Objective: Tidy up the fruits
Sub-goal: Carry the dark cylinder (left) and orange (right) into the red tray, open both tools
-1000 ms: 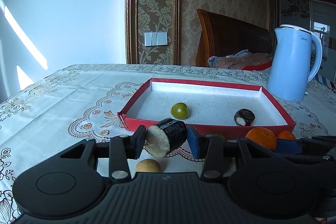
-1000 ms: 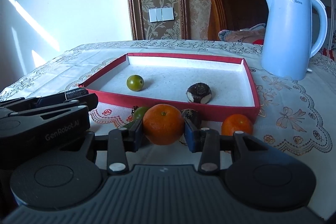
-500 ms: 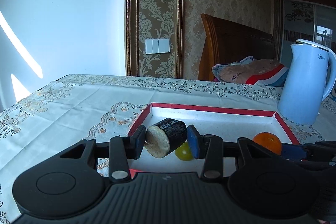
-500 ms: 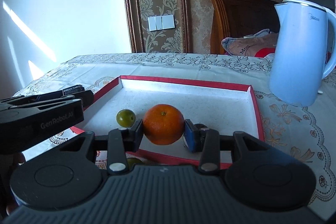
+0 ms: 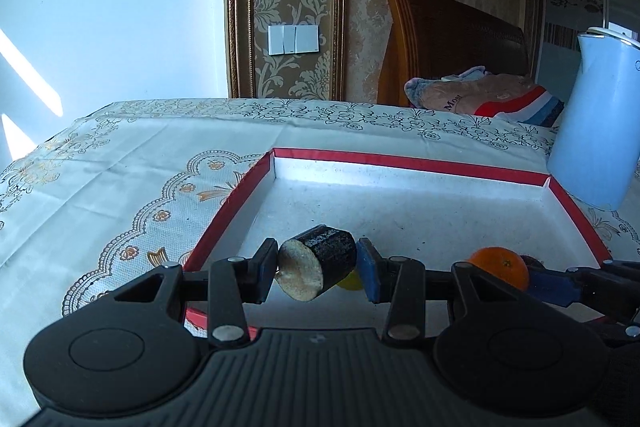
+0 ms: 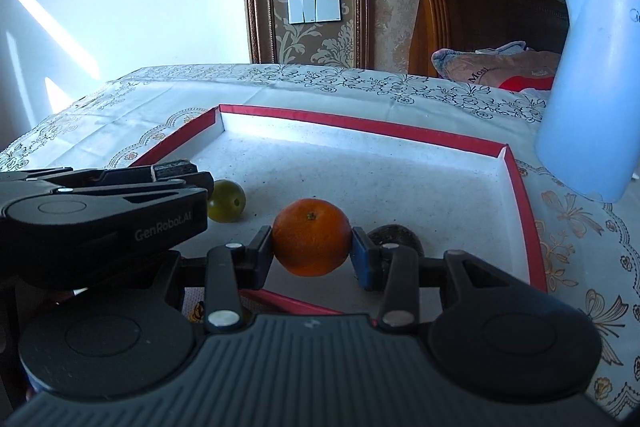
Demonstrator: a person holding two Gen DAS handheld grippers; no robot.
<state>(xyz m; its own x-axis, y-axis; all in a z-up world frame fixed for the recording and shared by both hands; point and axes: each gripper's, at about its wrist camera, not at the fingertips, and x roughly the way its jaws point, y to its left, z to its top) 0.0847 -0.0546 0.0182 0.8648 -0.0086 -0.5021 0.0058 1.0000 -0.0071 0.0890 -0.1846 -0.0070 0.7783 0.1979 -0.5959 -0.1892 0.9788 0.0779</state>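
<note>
Fruits are partly sorted, I judge: the red tray (image 6: 520,187) holds a green fruit (image 6: 226,201) near its left wall and a dark fruit (image 6: 396,233) by its near edge. Over that edge, the left gripper (image 5: 316,267) clamps a dark cut piece (image 5: 320,261) and the right gripper (image 6: 312,245) clamps an orange (image 6: 311,242); both await release.

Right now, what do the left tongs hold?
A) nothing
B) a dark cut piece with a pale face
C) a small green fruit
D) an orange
B: the left tongs are shut on the dark cut piece; the orange sits in the right tongs.
</note>
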